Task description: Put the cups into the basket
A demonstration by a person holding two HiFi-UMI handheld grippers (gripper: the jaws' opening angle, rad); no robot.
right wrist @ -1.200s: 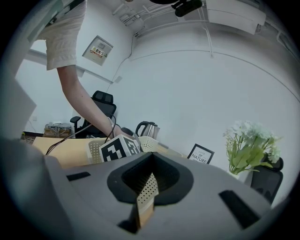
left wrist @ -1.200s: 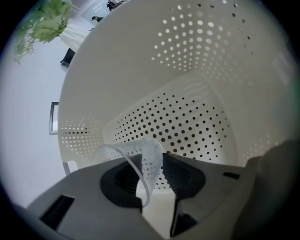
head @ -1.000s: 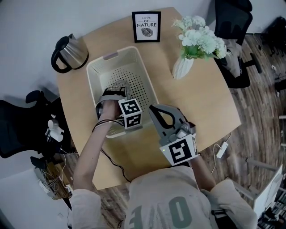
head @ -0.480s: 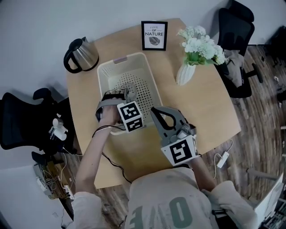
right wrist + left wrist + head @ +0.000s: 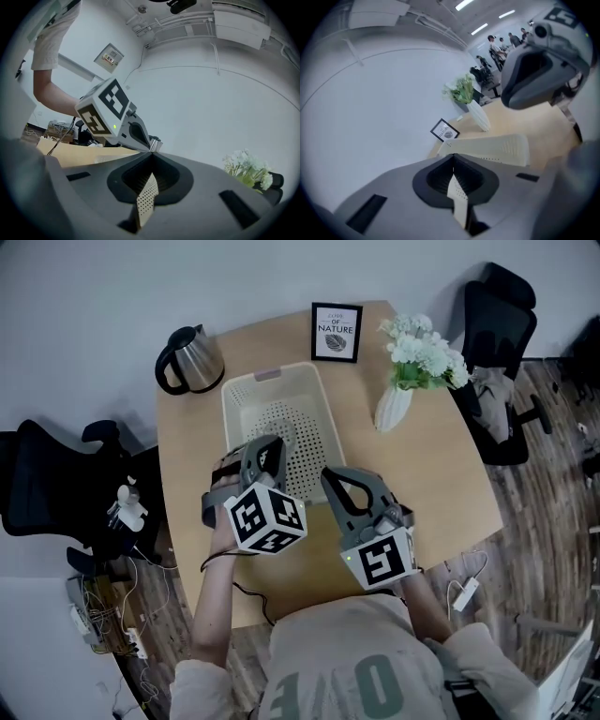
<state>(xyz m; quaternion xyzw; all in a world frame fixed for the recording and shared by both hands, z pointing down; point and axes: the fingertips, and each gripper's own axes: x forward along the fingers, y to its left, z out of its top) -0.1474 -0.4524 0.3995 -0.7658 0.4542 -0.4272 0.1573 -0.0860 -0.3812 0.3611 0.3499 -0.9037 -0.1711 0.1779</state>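
The cream perforated basket stands on the round wooden table; its long side wall also shows in the left gripper view. No cup shows in any view. My left gripper hangs raised over the basket's near end, jaws shut with nothing between them. My right gripper hovers over the table just right of the basket, also shut and empty. Each gripper sees the other: the left one's marker cube, the right one's body.
A steel kettle stands left of the basket's far end. A framed print and a white vase of flowers stand at the table's back. Black office chairs flank the table. Cables hang off the near edge.
My left gripper has lifted out of the basket and come back toward me, its cube now looming larger. The right gripper has stayed put.
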